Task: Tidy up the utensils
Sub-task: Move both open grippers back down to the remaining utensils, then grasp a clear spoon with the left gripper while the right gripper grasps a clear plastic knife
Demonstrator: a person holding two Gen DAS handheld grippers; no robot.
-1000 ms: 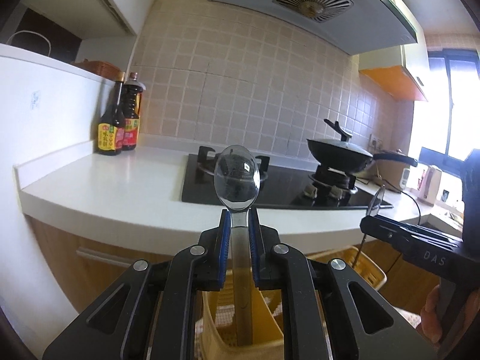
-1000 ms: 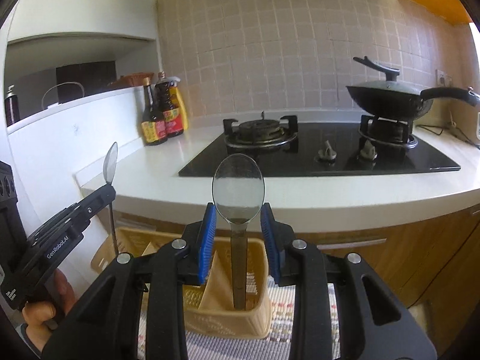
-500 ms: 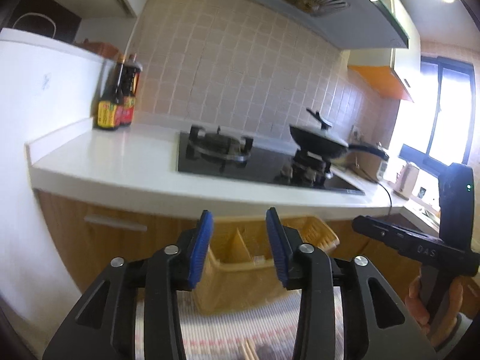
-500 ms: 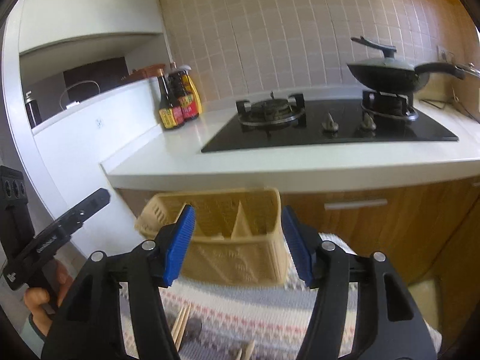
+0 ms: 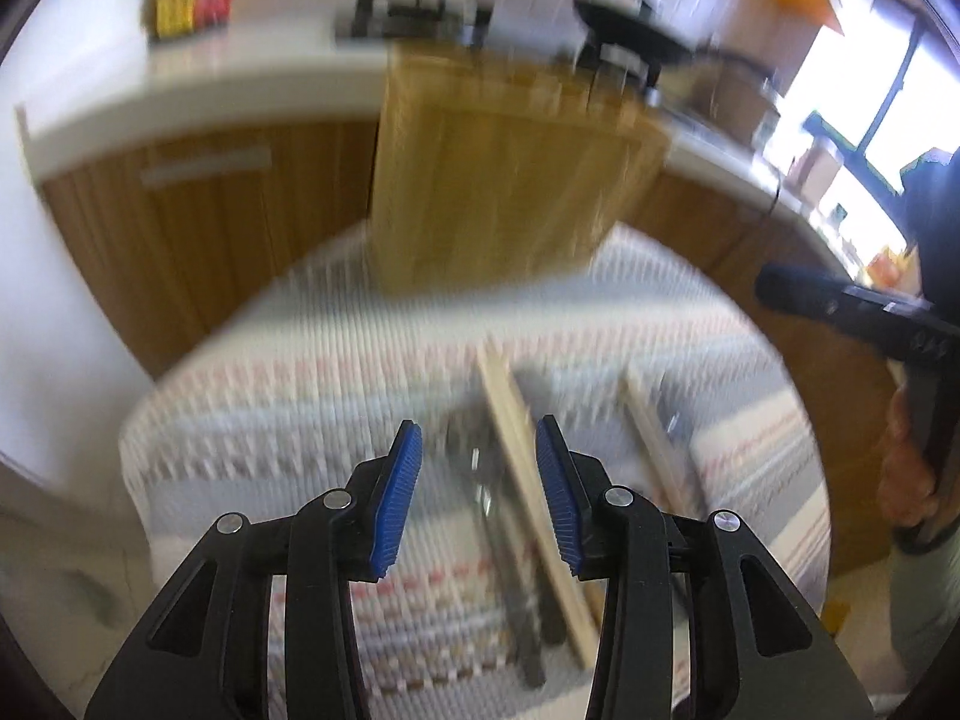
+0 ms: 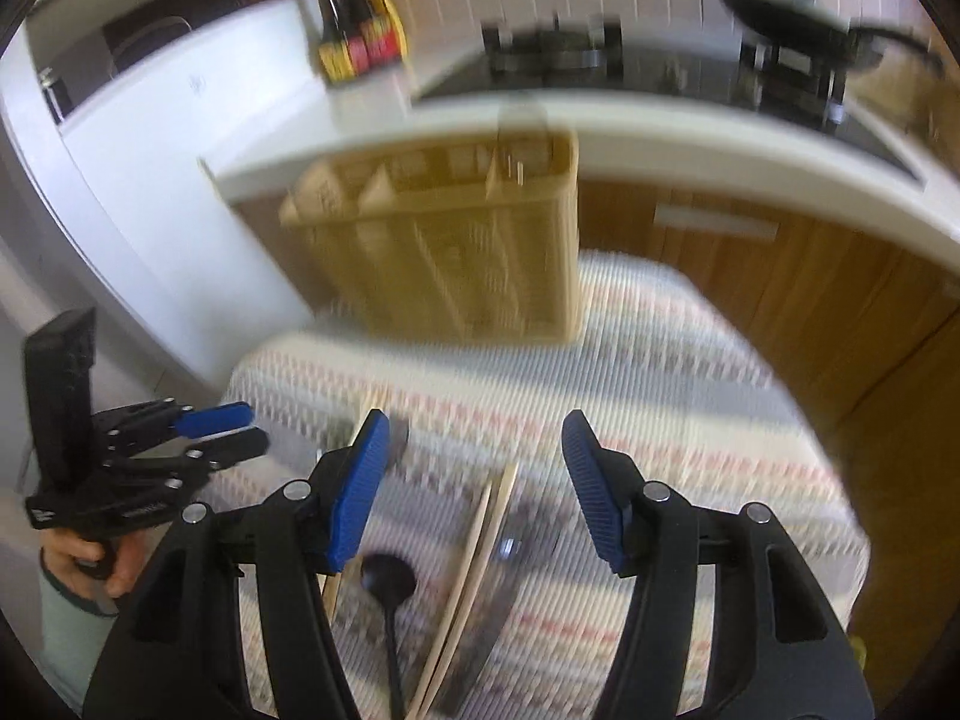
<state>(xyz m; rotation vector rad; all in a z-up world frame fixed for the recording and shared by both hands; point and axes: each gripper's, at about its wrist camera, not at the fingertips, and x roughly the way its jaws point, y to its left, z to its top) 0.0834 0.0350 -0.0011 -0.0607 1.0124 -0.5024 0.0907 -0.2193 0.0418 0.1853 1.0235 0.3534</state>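
Observation:
Both views are motion-blurred. A tan slotted utensil holder (image 5: 504,180) (image 6: 456,240) stands at the far end of a striped cloth; a metal spoon (image 6: 521,120) sticks up from its right compartment. My left gripper (image 5: 478,480) is open and empty above wooden chopsticks (image 5: 522,468) and a dark utensil (image 5: 510,570) lying on the cloth. My right gripper (image 6: 474,480) is open and empty above chopsticks (image 6: 474,564) and a black spoon (image 6: 389,588). The left gripper also shows at the left of the right wrist view (image 6: 222,432).
The striped cloth (image 5: 288,408) (image 6: 690,420) covers a small table before wooden cabinets (image 5: 198,204). Behind are a white counter (image 6: 690,126), a stove with a black pan (image 6: 798,18) and sauce bottles (image 6: 354,36). A white wall panel (image 6: 150,138) stands left.
Both grippers released their spoons at the holder, opened, then tilted down towards the utensils on the cloth.

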